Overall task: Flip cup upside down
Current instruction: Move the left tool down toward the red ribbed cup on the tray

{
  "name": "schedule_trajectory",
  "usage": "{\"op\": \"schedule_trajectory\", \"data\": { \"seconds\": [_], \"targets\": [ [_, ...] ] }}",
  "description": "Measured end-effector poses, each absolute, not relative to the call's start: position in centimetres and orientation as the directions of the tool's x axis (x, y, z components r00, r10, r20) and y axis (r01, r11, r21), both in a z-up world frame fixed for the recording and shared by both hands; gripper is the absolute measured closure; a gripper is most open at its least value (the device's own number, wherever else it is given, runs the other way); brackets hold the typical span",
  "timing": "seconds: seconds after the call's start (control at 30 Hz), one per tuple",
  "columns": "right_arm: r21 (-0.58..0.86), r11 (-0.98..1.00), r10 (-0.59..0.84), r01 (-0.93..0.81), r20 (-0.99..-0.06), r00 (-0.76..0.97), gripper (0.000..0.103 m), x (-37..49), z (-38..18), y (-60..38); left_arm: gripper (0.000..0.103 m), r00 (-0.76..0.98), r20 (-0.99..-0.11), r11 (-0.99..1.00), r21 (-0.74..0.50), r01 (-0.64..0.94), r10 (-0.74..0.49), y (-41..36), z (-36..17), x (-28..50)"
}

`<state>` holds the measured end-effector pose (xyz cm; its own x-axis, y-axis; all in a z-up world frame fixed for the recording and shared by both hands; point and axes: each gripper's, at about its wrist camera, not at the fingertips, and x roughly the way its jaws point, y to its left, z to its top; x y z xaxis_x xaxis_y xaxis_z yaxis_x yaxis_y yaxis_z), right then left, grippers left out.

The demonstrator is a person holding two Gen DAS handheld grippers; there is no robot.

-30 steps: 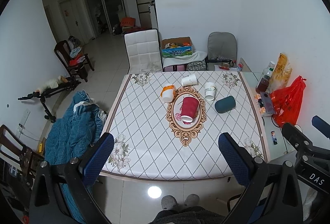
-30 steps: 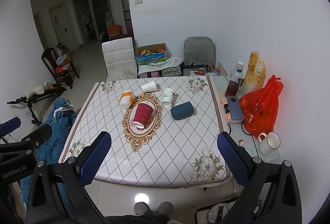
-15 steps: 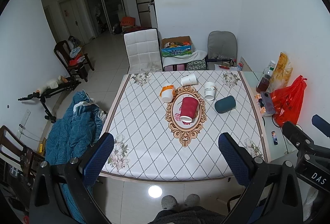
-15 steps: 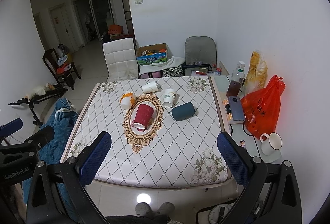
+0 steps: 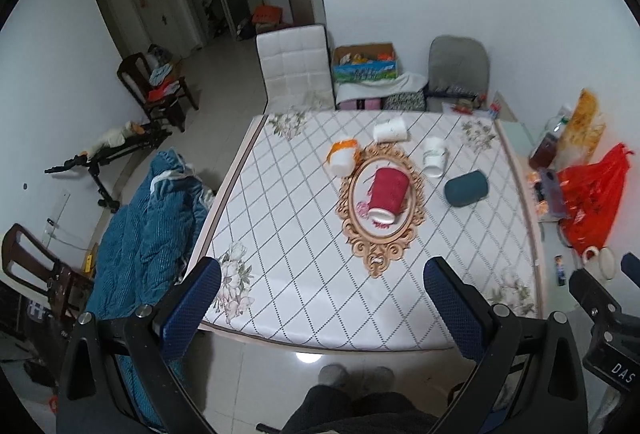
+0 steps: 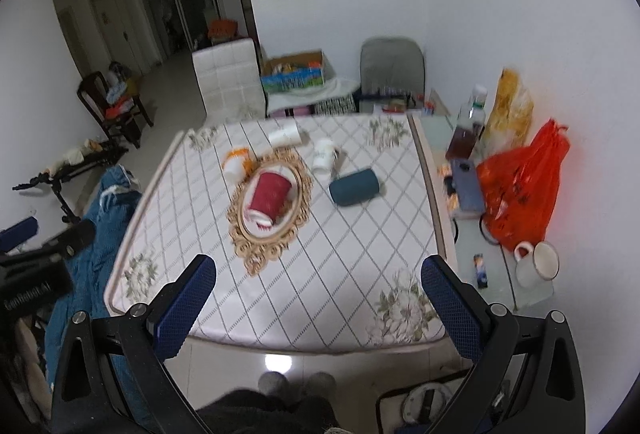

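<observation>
A red paper cup (image 5: 386,193) lies on its side on an oval gold-framed mirror tray (image 5: 376,254) in the middle of the table; it also shows in the right wrist view (image 6: 269,197). Around it lie an orange-and-white cup (image 5: 342,157), two white cups (image 5: 390,130) (image 5: 434,156) and a dark teal cup (image 5: 466,188), all on their sides. My left gripper (image 5: 322,306) is open and empty above the table's near edge. My right gripper (image 6: 318,304) is open and empty, also short of the near edge.
The table (image 5: 304,298) has a white diamond-pattern cloth. A side shelf at the right holds a red plastic bag (image 6: 520,190), a bottle (image 6: 464,130) and a white mug (image 6: 536,266). A blue quilt (image 5: 148,230) lies on the left; chairs stand behind the table.
Both grippers have moved forward and lower toward the table, so the cups appear larger. The views are slightly blurred by motion. Both grippers remain open.
</observation>
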<state>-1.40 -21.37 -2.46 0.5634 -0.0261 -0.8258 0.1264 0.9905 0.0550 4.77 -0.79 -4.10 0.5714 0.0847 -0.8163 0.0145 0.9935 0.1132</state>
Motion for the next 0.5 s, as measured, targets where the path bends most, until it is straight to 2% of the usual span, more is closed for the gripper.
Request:
{"op": "schedule_trajectory", "data": {
  "seconds": [0.5],
  "targets": [
    [0.013, 0.978, -0.054, 0.21, -0.949, 0.311, 0.0, 7.1, -17.7, -24.4, 0.0, 0.376, -0.917, 0.978, 0.184, 0.098, 0.135, -2.0, -15.0, 16.3]
  ]
}}
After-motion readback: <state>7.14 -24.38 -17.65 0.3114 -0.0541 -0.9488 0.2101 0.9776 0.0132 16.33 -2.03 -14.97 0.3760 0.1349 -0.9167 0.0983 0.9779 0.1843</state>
